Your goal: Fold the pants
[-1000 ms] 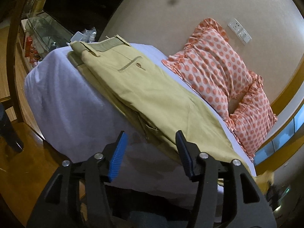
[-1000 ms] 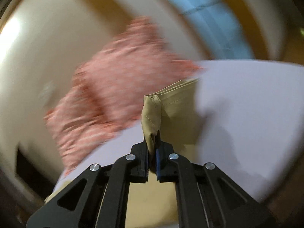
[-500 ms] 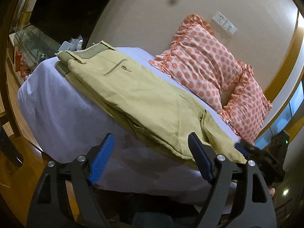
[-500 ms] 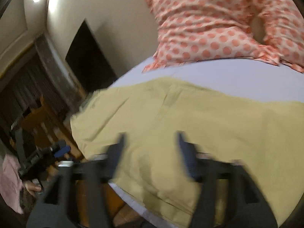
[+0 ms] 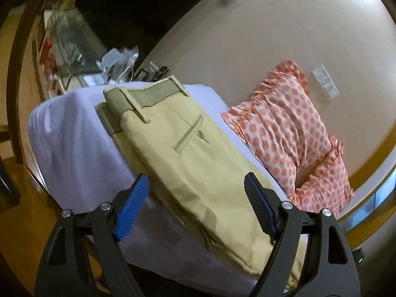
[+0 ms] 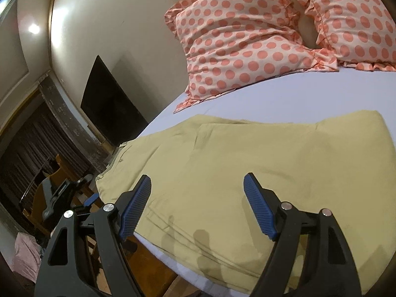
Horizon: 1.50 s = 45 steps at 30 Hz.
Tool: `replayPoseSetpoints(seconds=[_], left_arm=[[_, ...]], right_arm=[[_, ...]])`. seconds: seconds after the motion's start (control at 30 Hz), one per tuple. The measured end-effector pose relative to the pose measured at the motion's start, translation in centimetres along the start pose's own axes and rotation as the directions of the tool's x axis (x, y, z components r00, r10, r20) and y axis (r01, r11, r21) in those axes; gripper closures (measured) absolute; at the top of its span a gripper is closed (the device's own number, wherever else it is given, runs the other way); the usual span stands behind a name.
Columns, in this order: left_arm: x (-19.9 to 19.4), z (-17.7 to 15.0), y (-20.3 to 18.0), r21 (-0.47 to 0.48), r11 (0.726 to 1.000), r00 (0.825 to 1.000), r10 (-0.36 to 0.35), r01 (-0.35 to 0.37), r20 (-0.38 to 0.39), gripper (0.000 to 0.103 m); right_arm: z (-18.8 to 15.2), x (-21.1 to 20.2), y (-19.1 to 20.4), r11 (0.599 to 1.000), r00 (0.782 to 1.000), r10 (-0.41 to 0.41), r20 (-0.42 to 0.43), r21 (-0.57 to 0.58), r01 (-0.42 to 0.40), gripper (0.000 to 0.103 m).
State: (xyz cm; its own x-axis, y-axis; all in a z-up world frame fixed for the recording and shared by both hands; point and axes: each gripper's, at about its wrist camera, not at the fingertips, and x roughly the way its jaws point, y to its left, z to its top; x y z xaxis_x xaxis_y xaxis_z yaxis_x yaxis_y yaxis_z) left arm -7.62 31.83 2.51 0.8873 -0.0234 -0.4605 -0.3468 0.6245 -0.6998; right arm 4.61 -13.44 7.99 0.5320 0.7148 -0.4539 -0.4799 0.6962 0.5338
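Khaki pants (image 5: 188, 153) lie folded lengthwise on the white bed (image 5: 71, 138), waistband at the far end near the bed's corner. In the right wrist view the pants (image 6: 222, 173) spread flat across the sheet, leg part folded over on the right. My left gripper (image 5: 196, 198) is open and empty, held just above the pants' near side. My right gripper (image 6: 198, 198) is open and empty, above the pants near the bed's front edge. The left gripper also shows at the far left of the right wrist view (image 6: 89, 199).
Two orange polka-dot pillows (image 6: 247, 37) lean against the wall behind the pants. A glass stand with clutter (image 5: 74, 49) sits past the bed's far corner. A dark TV (image 6: 109, 104) hangs on the wall. Wooden floor (image 5: 22, 227) and a wooden chair (image 6: 47, 185) border the bed.
My right gripper let go of the pant leg it held, opened, and swung to face the pants from above. My left gripper opened wider and shifted toward the waistband end.
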Motion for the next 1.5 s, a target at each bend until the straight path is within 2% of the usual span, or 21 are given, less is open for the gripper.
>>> replayPoseSetpoints(seconds=[0.07,0.1,0.37,0.63,0.7,0.77,0.87,0.97,1.07,1.13,1.23,1.3,1.33,1.37,1.4,1.5], left_arm=[[0.6,0.4,1.1,-0.075,0.997,0.999,-0.015,0.012,-0.035,0.026],[0.4,0.3,1.3,-0.083,0.996,0.999,-0.020,0.017,-0.027,0.026],[0.6,-1.0,2.1,-0.185,0.980,0.990,-0.098,0.077,-0.105,0.026],[0.7,-1.4,1.1,-0.205,0.973,0.984,-0.130,0.103,-0.120,0.025],[0.7,-1.6,0.9,-0.228,0.963,0.976,-0.175,0.142,-0.132,0.025],[1.1,-1.9,0.4,-0.249,0.949,0.959,-0.235,0.192,-0.156,0.024],[2.1,-1.7,0.1,-0.245,0.951,0.957,-0.233,0.187,-0.174,0.024],[3.1,-1.1,1.2,-0.299,0.934,0.955,-0.249,0.194,-0.159,0.029],[3.8,0.8,2.2,-0.307,0.935,0.972,-0.215,0.176,-0.100,0.032],[4.0,2.2,2.7,-0.298,0.946,0.984,-0.157,0.127,-0.079,0.034],[4.7,4.0,3.9,-0.334,0.937,0.988,-0.135,0.105,-0.069,0.041],[5.3,5.1,4.2,-0.321,0.945,0.994,-0.088,0.061,-0.069,0.050],[5.7,5.4,4.3,-0.311,0.950,0.995,-0.065,0.039,-0.072,0.062],[5.9,5.6,4.2,-0.295,0.956,0.997,-0.022,-0.002,-0.079,0.083],[5.8,5.7,4.4,-0.270,0.962,0.996,0.015,-0.038,-0.088,0.090],[5.2,6.0,1.0,-0.093,0.986,0.989,0.134,-0.139,-0.065,0.094]], right_arm=[[-0.2,0.1,0.1,1.000,1.000,0.005,-0.001,0.003,-0.005,0.024],[-0.2,0.1,0.1,1.000,1.000,0.005,0.000,0.004,-0.005,0.024],[0.0,0.2,0.1,1.000,1.000,0.006,0.007,0.007,-0.006,0.024],[0.1,0.5,-0.4,1.000,1.000,-0.010,-0.001,0.029,0.010,0.023],[0.1,0.5,-0.5,0.999,1.000,-0.014,0.001,0.031,0.014,0.022],[0.1,0.6,-0.6,0.999,1.000,-0.017,0.001,0.031,0.017,0.022],[0.1,0.6,-0.6,0.999,1.000,-0.016,0.000,0.032,0.016,0.022],[0.0,0.6,-0.6,0.999,1.000,-0.015,0.000,0.030,0.015,0.022],[0.1,0.5,-0.7,0.999,1.000,-0.016,0.008,0.032,0.016,0.022],[0.1,0.3,-0.9,0.999,1.000,-0.015,0.013,0.037,0.014,0.022],[0.1,0.1,-1.0,0.999,1.000,-0.007,0.023,0.041,0.006,0.022],[0.1,-0.1,-1.1,0.999,1.000,-0.007,0.029,0.039,0.006,0.022],[0.1,-0.2,-1.2,0.999,0.999,-0.006,0.032,0.039,0.005,0.022],[0.1,-0.4,-1.3,0.999,0.999,-0.004,0.036,0.039,0.003,0.022],[0.2,-0.6,-1.4,0.999,0.999,-0.006,0.042,0.041,0.004,0.022],[0.5,-1.9,-2.2,0.999,0.997,-0.021,0.079,0.045,0.017,0.022]])
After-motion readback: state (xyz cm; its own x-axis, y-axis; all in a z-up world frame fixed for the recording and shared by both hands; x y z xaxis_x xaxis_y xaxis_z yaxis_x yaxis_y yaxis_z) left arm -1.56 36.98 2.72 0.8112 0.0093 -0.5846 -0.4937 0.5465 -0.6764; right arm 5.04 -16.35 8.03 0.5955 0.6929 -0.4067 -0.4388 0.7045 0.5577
